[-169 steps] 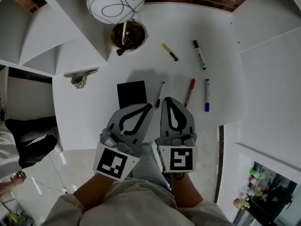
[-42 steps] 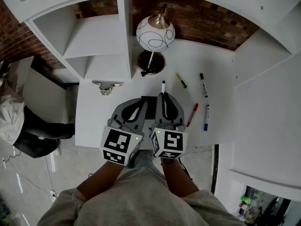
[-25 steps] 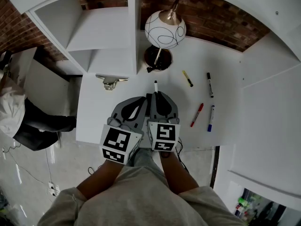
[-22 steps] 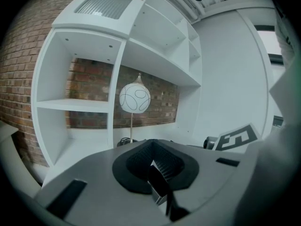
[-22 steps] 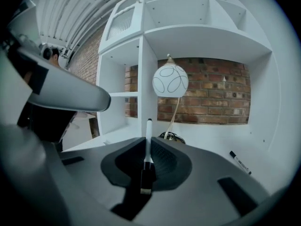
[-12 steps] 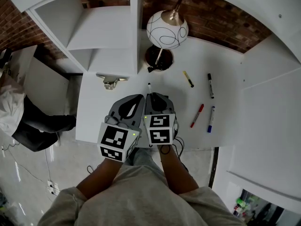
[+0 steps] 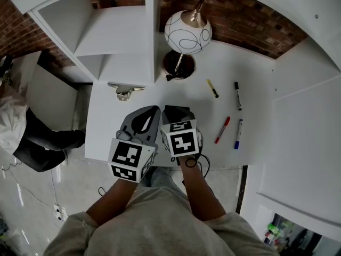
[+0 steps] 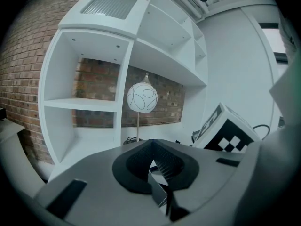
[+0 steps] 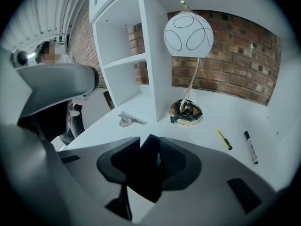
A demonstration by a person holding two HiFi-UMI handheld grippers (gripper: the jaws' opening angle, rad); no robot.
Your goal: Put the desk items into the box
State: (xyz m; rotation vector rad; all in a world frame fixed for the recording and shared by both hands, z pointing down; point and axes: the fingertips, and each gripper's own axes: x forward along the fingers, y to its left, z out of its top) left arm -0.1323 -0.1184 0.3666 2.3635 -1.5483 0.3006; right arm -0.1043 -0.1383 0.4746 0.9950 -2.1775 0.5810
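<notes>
A black box (image 7: 180, 111) stands near the desk's front edge. My right gripper (image 7: 176, 119) is tipped steeply down over it, and in the right gripper view the box's dark inside (image 9: 138, 173) fills the gap under the jaws. Its jaws (image 9: 145, 141) have just been opening and stand apart, with nothing visible between them. The white marker it carried is out of sight. My left gripper (image 7: 155, 109) rests just left of the box, jaw tips together (image 8: 151, 142) and holding nothing. A yellow highlighter (image 7: 212, 88), black marker (image 7: 236, 96), red pen (image 7: 222, 130) and blue pen (image 7: 238, 134) lie at the right.
A globe lamp (image 7: 187, 33) on a dark round base stands at the back of the desk, beside a white shelf unit (image 7: 114, 41). A small metal clip (image 7: 126, 91) lies at the left. A person sits on the floor at far left (image 7: 16, 127).
My right gripper has tipped downward over the box and its jaws have parted. The white marker that stuck out past its tips is no longer visible. The left gripper has stayed put.
</notes>
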